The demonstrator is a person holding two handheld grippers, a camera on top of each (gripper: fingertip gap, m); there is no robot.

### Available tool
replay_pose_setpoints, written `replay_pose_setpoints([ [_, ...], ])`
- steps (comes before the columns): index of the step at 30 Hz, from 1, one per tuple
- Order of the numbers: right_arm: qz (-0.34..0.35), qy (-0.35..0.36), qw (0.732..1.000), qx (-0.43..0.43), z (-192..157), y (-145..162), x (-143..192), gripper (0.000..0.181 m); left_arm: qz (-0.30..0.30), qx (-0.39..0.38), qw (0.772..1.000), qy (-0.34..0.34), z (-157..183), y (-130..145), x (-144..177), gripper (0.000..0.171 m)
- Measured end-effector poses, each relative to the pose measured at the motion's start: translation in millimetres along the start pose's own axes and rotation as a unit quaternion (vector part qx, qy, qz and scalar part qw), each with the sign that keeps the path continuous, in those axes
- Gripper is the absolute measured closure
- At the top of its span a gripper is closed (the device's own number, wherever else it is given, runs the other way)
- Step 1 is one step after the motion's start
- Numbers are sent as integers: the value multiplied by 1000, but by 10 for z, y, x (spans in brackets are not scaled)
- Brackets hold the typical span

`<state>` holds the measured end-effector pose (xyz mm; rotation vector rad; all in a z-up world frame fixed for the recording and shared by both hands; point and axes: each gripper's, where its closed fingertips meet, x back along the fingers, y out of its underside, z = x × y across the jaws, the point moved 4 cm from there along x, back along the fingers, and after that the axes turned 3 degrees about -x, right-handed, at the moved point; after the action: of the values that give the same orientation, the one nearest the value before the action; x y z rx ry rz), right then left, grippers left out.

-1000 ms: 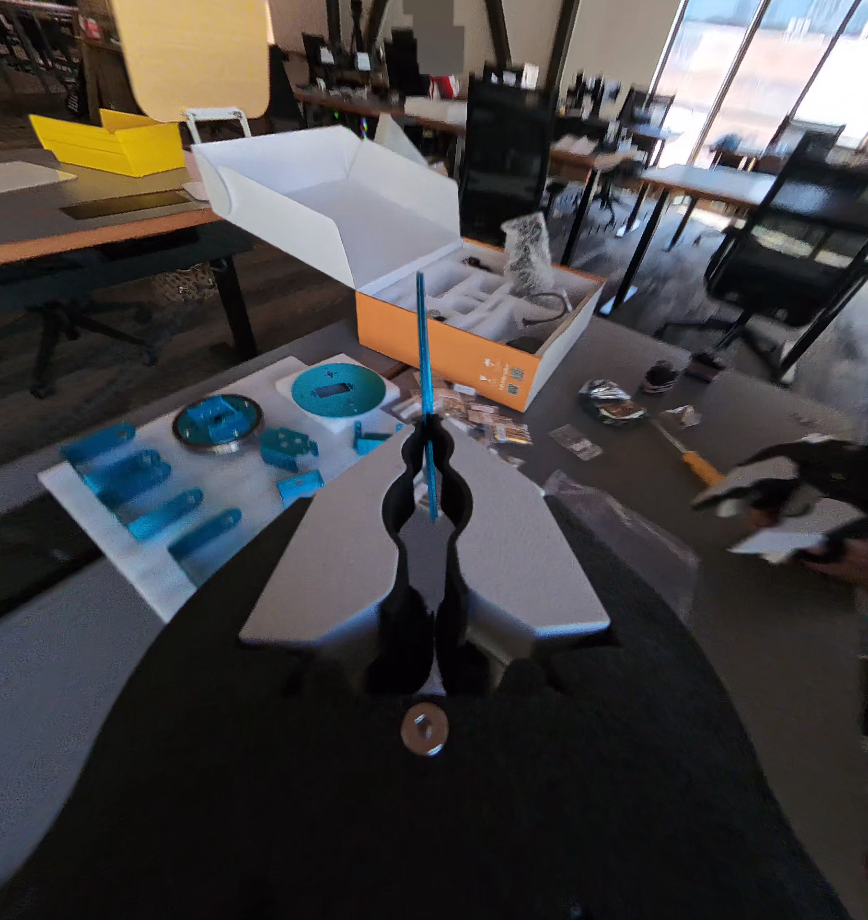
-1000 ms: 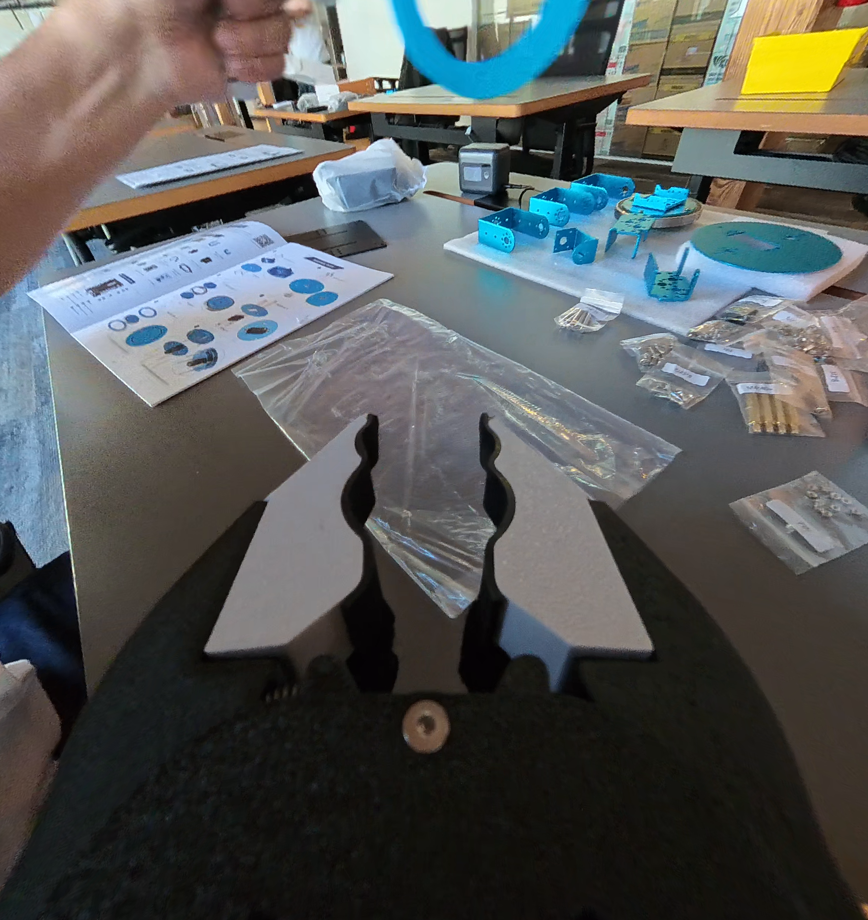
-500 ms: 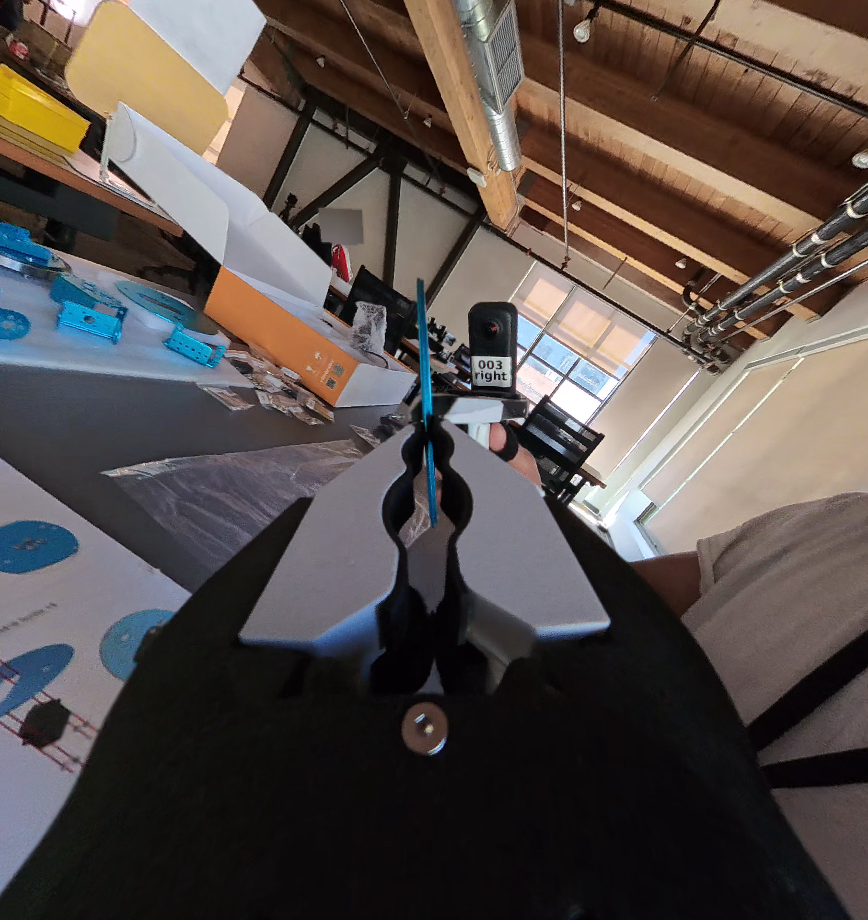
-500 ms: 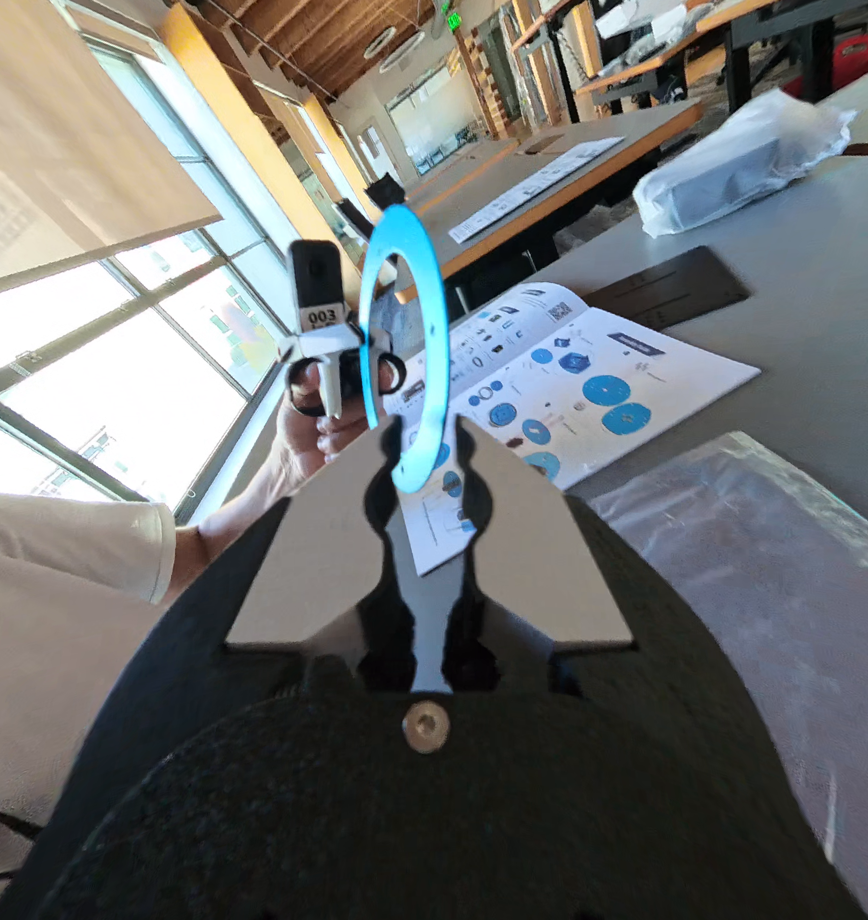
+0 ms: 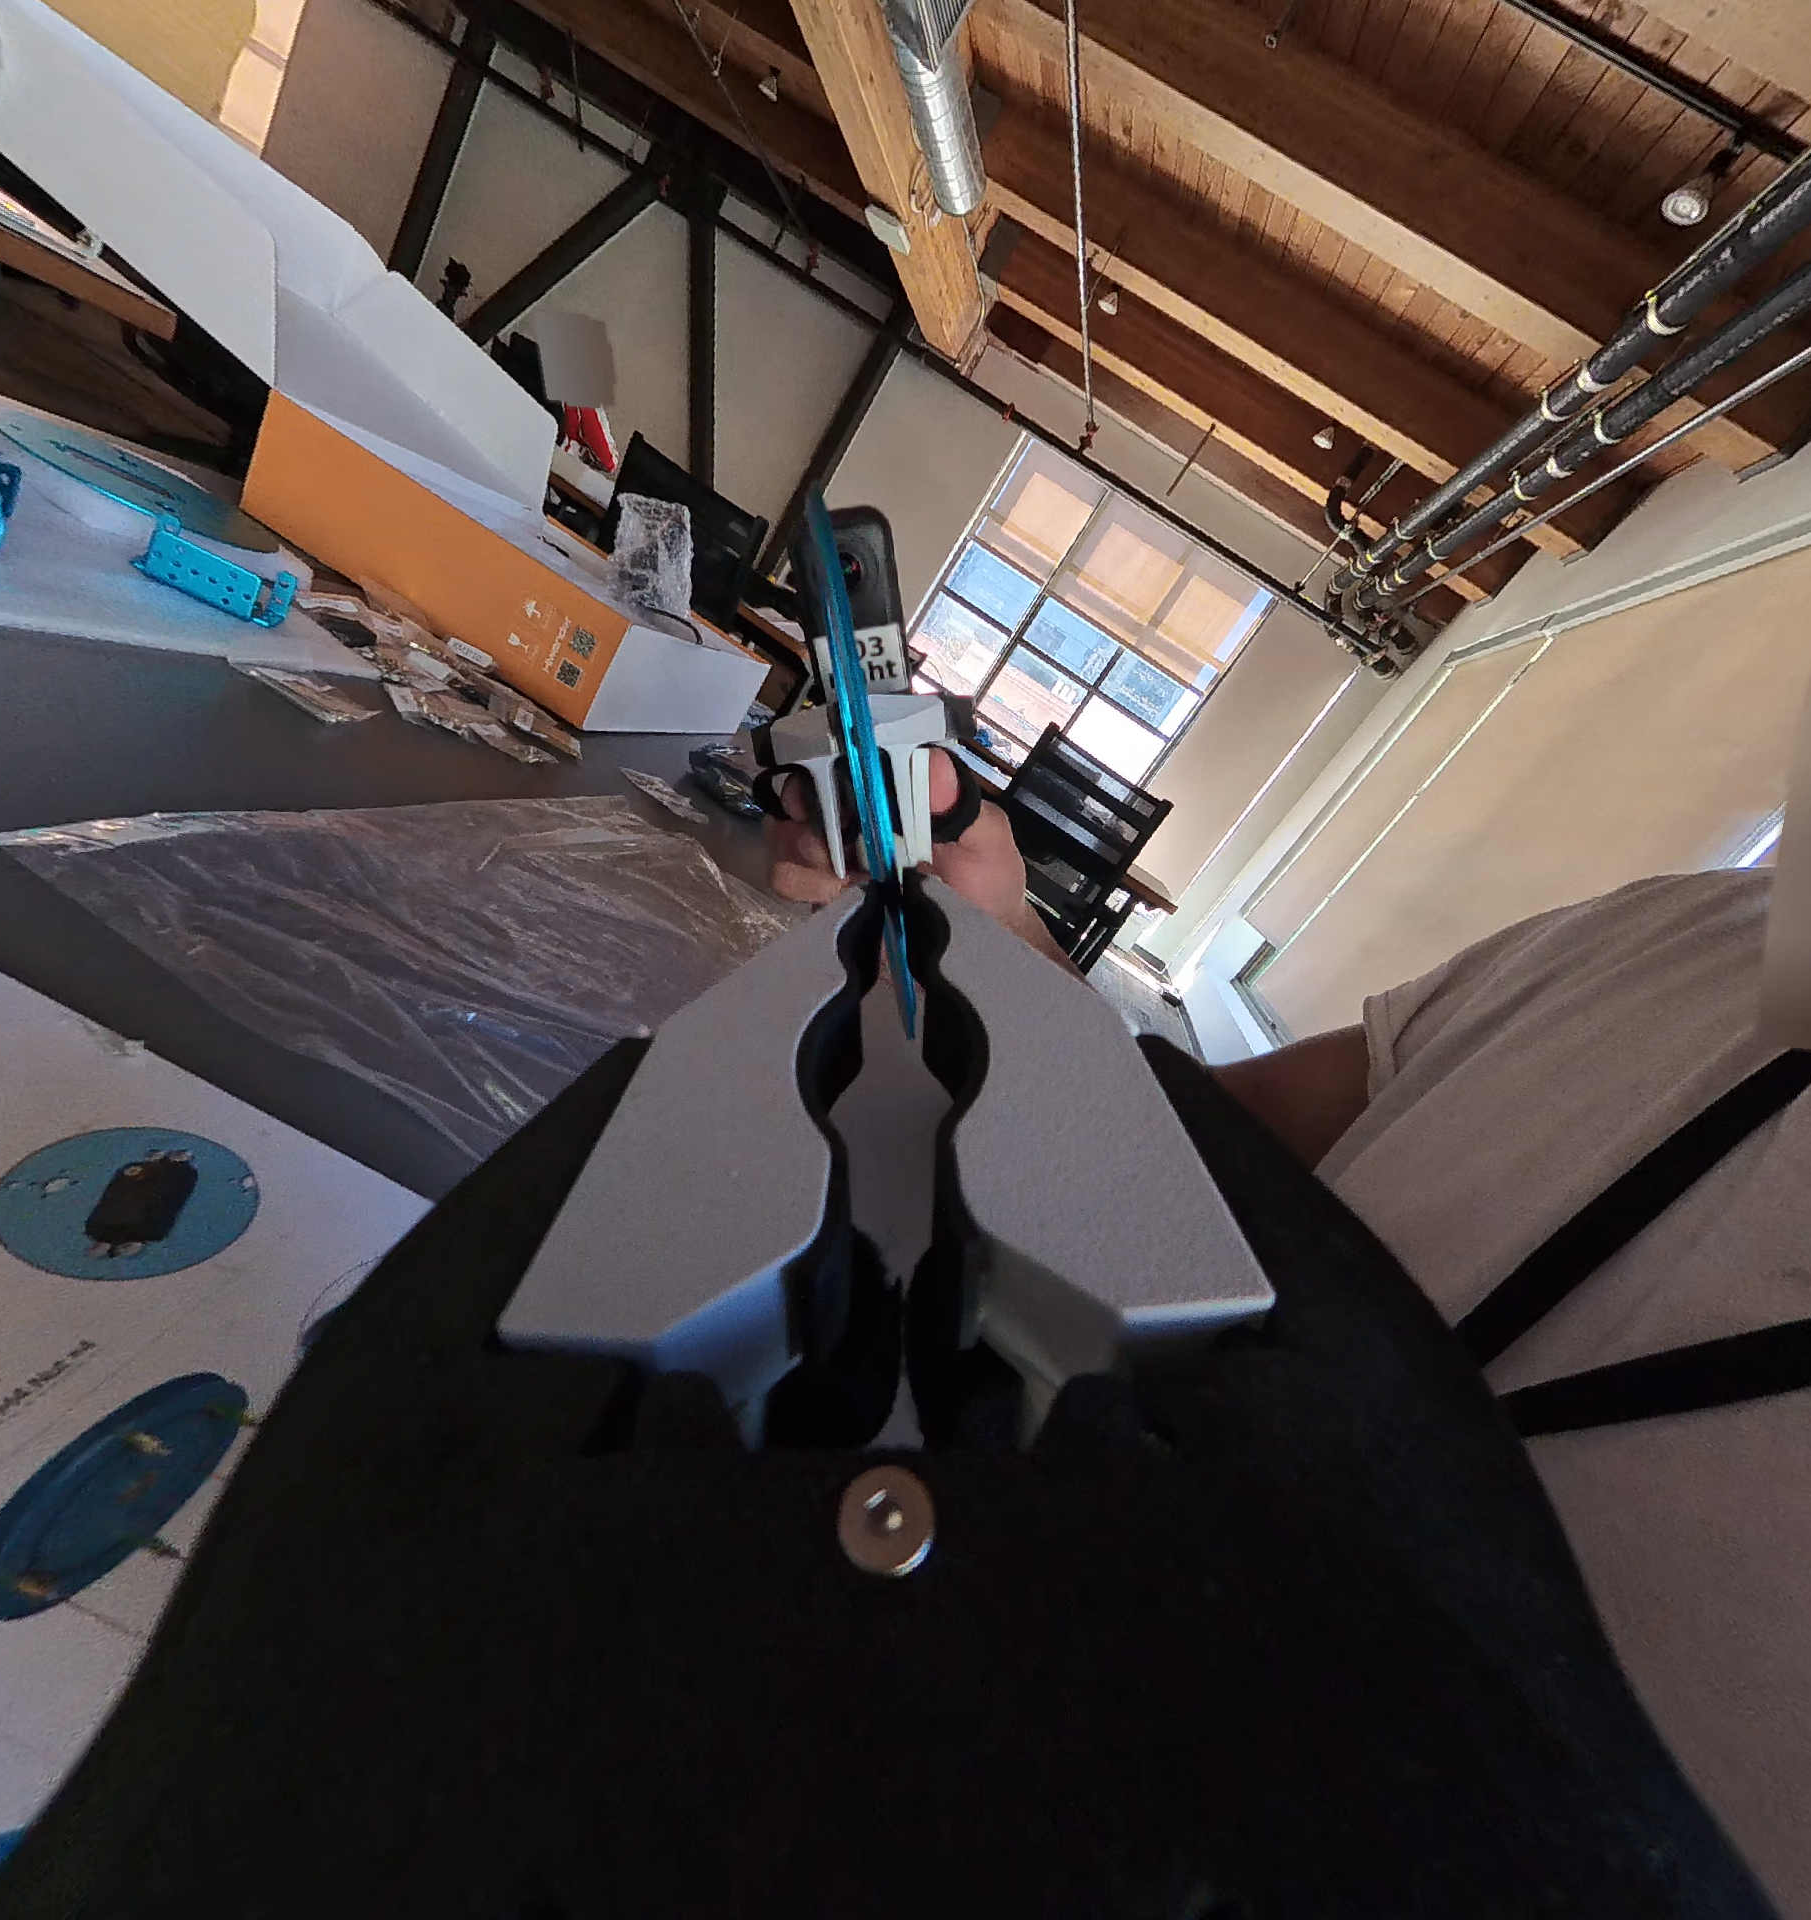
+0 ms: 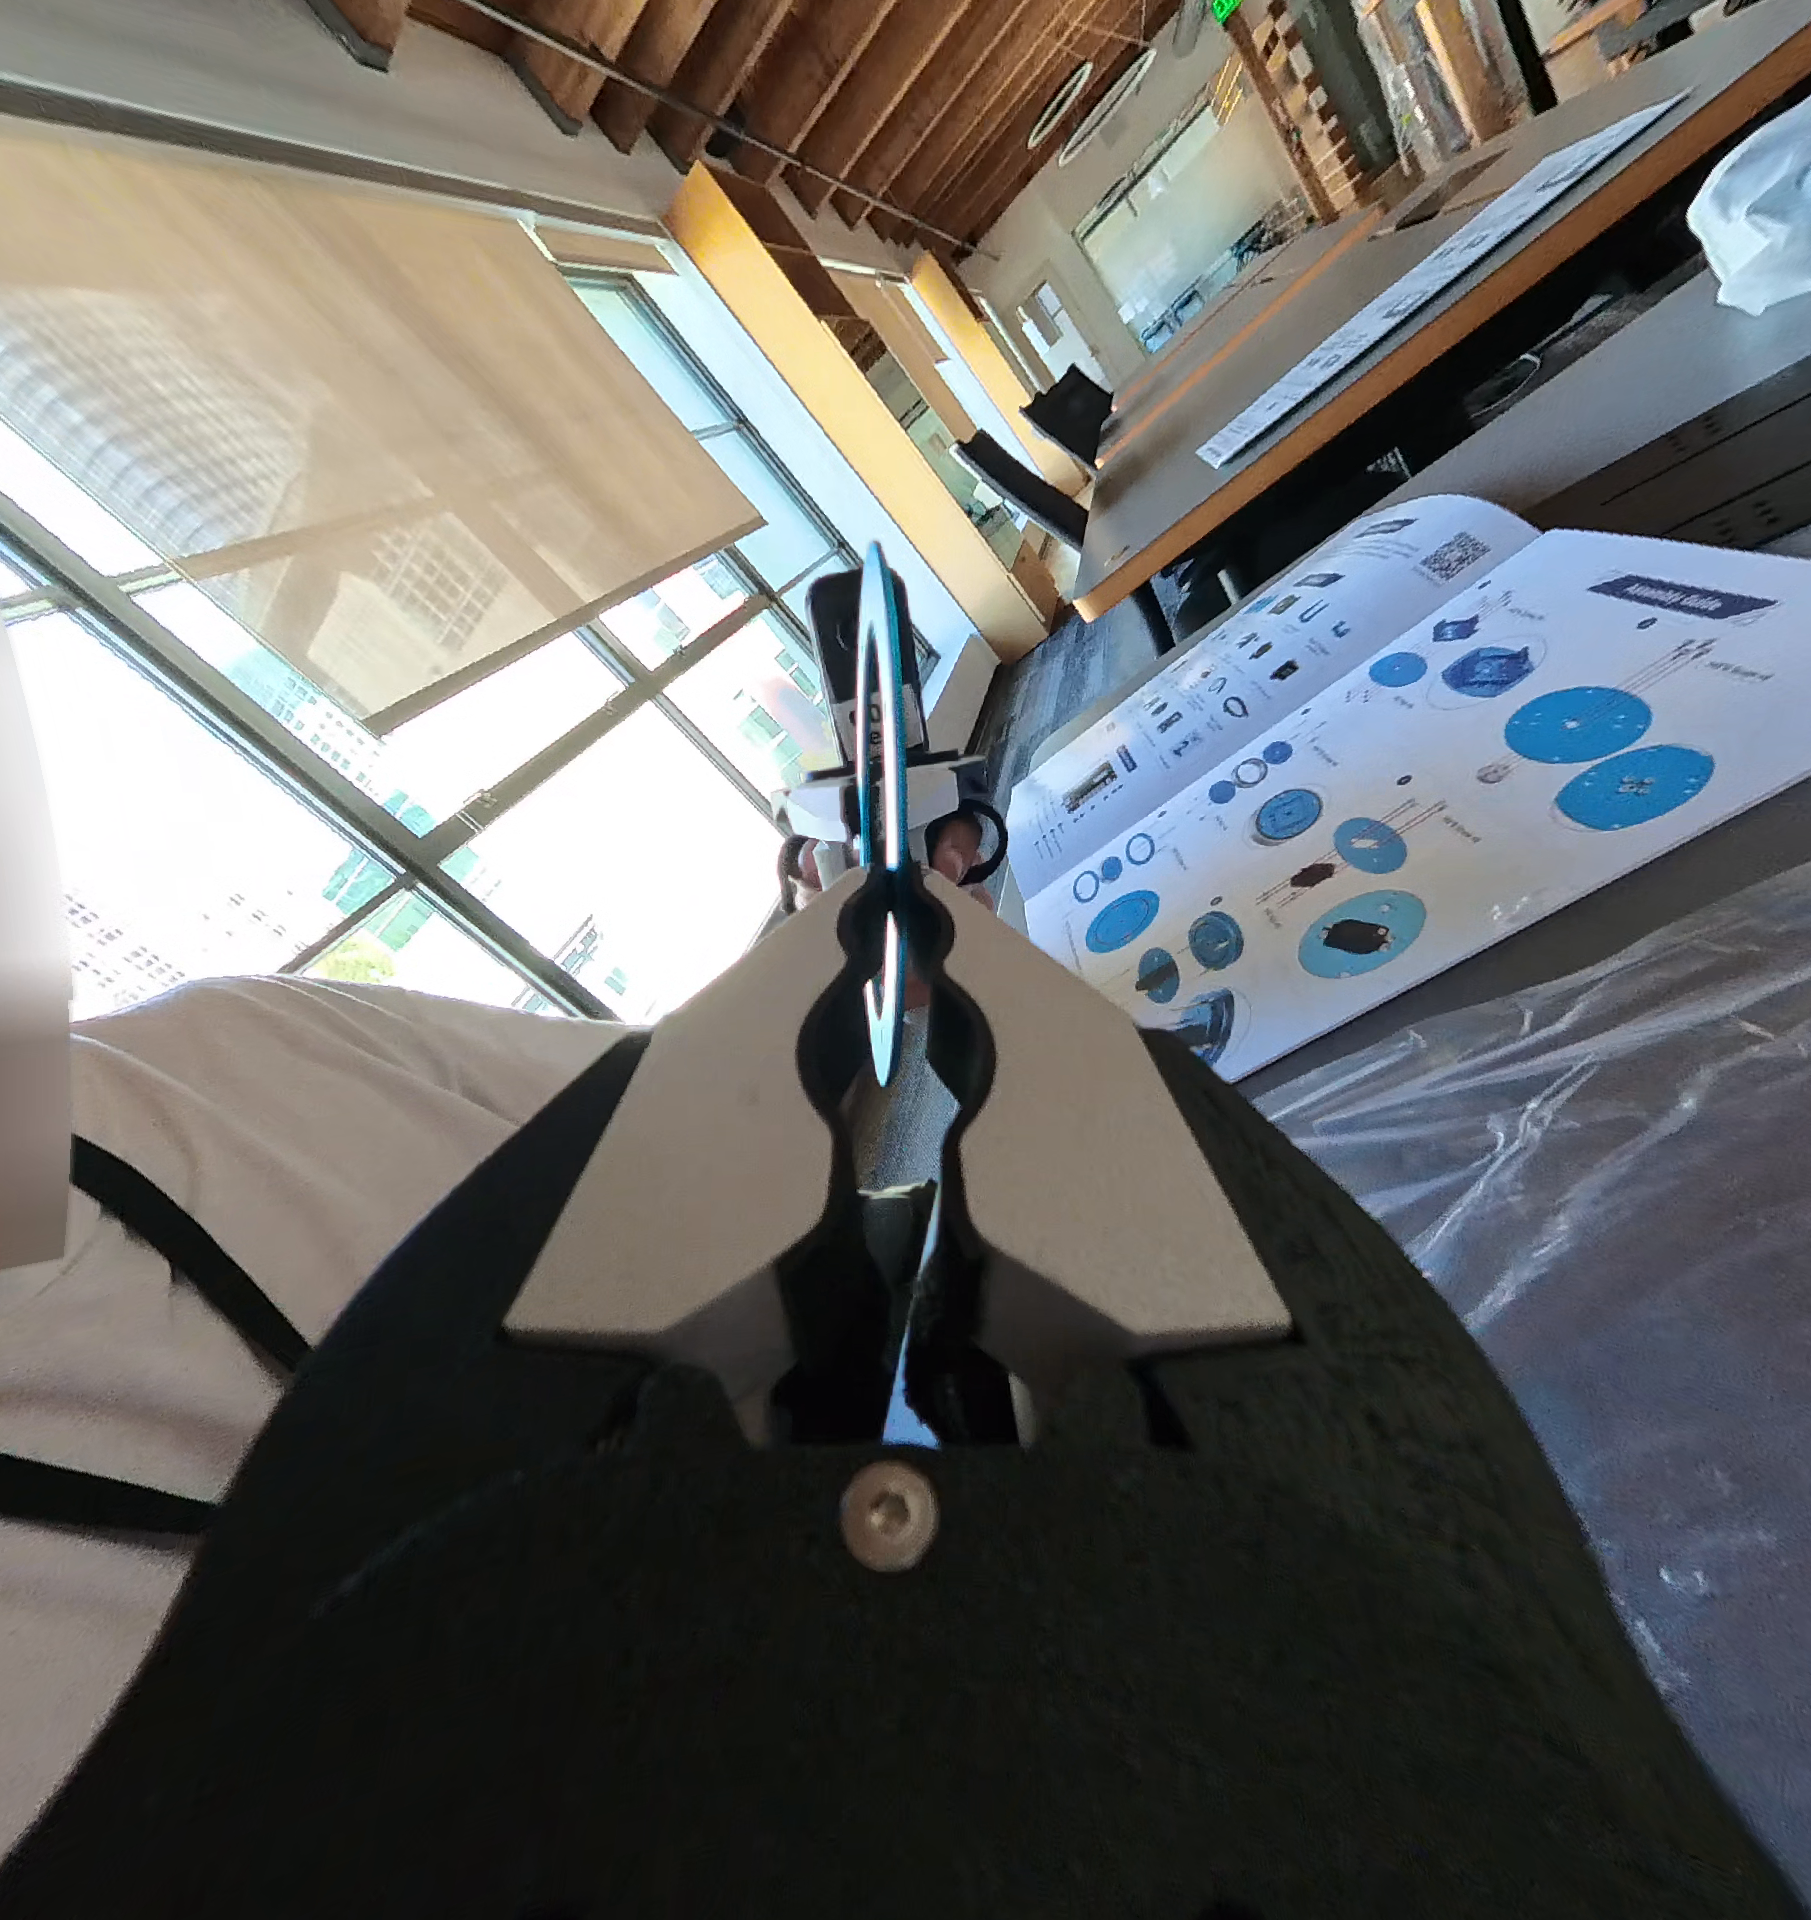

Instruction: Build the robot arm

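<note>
— Where's the thin flat blue metal ring (image 6: 873, 727)?
— Edge-on between both — left gripper (image 5: 893, 914) fingers pinch one rim, right gripper (image 6: 888, 904) fingers close narrowly around the other, above the grey table (image 5: 153, 727).

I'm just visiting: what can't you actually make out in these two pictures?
- Blue ring: edge-on in both views, so its flat face is unseen. The left hand-held gripper and the right hand-held gripper cover the spots they clamp.
- Orange box, left wrist view: its side wall hides the contents.
- Small bags, left wrist view: contents too small.
- Booklet, left wrist view: cut off by the left edge.
</note>
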<state>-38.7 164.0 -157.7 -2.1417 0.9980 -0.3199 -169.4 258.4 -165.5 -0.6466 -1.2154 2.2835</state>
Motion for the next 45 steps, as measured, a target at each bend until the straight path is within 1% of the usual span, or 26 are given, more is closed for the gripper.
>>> replay_pose_setpoints([
  [5,-19,-22,1000,-9,-24,34,-40,180,-4,12,1000,9,59,101,70,169],
  [8,-22,-36,999,-21,-15,30,-122,180,-5,14,1000,10,88,98,163,169],
  [12,-52,-63,996,-37,-49,-110,-356,180,-3,1,1000,-3,101,-97,381,170],
  [16,-103,-75,992,-2,-137,-354,-666,180,-2,-38,999,-21,198,-446,609,171],
  [19,-118,-100,988,30,-249,-501,-866,180,-6,-80,996,-37,320,-633,731,171],
  [23,-117,-115,986,39,-258,-562,-1008,180,2,-104,992,-66,373,-701,827,171],
  [26,-111,-97,989,33,-125,-539,-1040,180,24,-114,987,-108,338,-708,933,171],
  [28,-94,-39,994,29,105,-538,-939,172,35,-115,980,-157,288,-707,1091,171],
  [30,-96,14,995,25,316,-462,-743,167,45,-103,974,-199,273,-672,1288,171],
  [33,-120,49,992,5,434,-202,-442,167,57,-67,965,-248,267,-542,1557,171],
  [36,-131,92,987,29,455,38,-193,166,83,-17,956,-281,281,-382,1805,171],
  [39,-130,157,975,85,529,134,23,167,117,19,952,-282,304,-219,1966,171],
  [41,-117,172,972,105,558,117,106,166,134,43,951,-274,280,-136,1984,171],
  [43,-105,180,971,119,595,64,167,163,146,59,954,-254,243,-90,1906,171],
  [45,-81,200,962,165,628,-100,295,159,154,74,961,-218,204,-91,1733,171],
])
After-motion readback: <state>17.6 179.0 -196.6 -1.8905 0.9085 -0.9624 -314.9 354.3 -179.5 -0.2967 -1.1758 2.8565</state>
